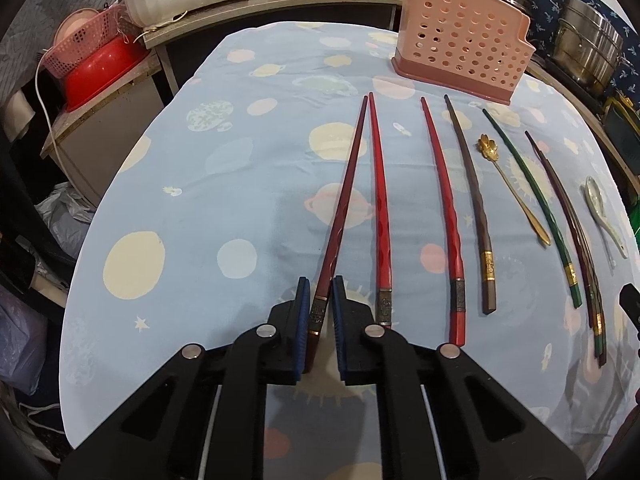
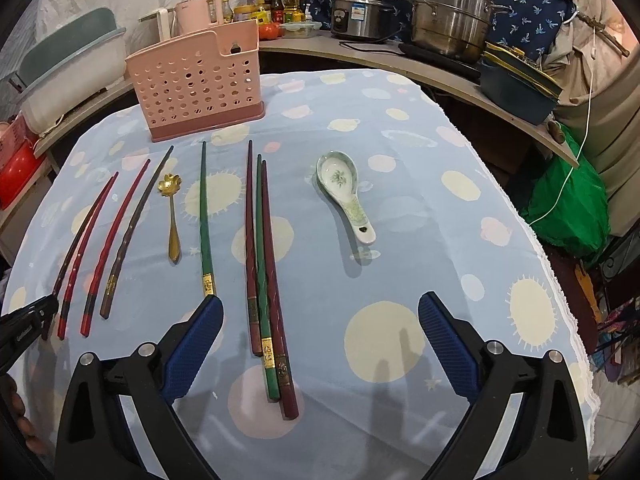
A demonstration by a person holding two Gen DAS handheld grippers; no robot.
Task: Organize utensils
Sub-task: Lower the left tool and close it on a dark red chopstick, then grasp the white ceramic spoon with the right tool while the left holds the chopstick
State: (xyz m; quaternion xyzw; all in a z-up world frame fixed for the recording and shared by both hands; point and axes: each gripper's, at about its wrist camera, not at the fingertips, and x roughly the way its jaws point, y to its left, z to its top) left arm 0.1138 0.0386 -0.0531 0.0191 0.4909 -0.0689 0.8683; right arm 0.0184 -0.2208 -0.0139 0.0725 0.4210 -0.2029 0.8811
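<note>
The left gripper (image 1: 320, 312) clenches the butt end of the dark red chopstick (image 1: 340, 216); held so far back, the long tip could sag, swing, or knock the red chopstick (image 1: 378, 208) touching it at the far tip. The right gripper (image 2: 320, 340) hangs released over three chopsticks (image 2: 264, 272). Everything lies on a planet-print blue cloth (image 2: 400, 200), the pink holder (image 2: 200, 80) at its far edge, pots (image 2: 448, 12) on a cluttered shelf behind.

light: indoor, even, fairly bright from above | shadows: soft and short under my right gripper (image 2: 320, 344) on the tablecloth (image 2: 400, 208) | glare: small highlights on the steel pots (image 2: 452, 12) | blur: none, centre sharp | edges: strong fisheye bending, dark corners
</note>
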